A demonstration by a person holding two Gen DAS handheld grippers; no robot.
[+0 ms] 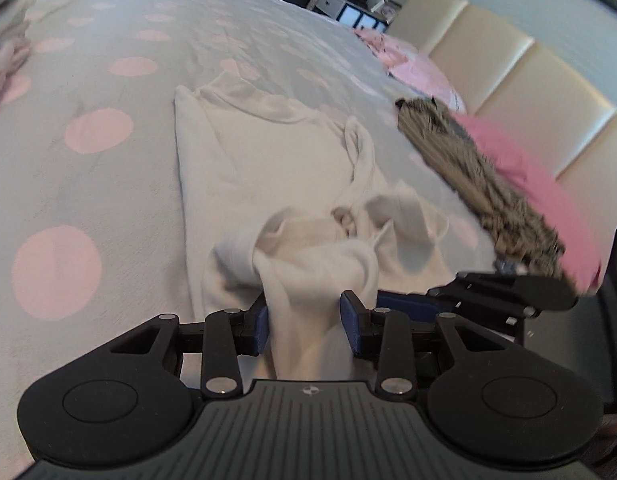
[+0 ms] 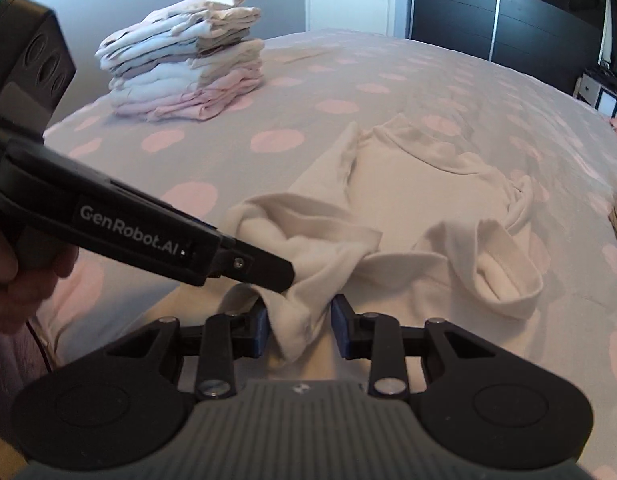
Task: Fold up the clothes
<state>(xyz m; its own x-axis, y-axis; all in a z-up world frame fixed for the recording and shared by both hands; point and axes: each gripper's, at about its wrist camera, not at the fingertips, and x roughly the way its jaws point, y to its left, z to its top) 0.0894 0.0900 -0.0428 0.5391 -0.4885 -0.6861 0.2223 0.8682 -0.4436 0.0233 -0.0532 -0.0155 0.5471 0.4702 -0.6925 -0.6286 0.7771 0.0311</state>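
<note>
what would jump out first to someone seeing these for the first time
A white baby garment lies spread on the grey bedspread with pink dots, its near end bunched up and gripped by both the left gripper and the right gripper, jaws closed on the cloth. At the far left corner of the bed stands a neat stack of folded clothes. In the left wrist view a fuzzy grey-brown item lies on pink cloth near the headboard.

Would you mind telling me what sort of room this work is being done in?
Most likely a bedroom: a wide bed with a pink-dotted cover, a padded cream headboard, and a dark sliding wardrobe.
</note>
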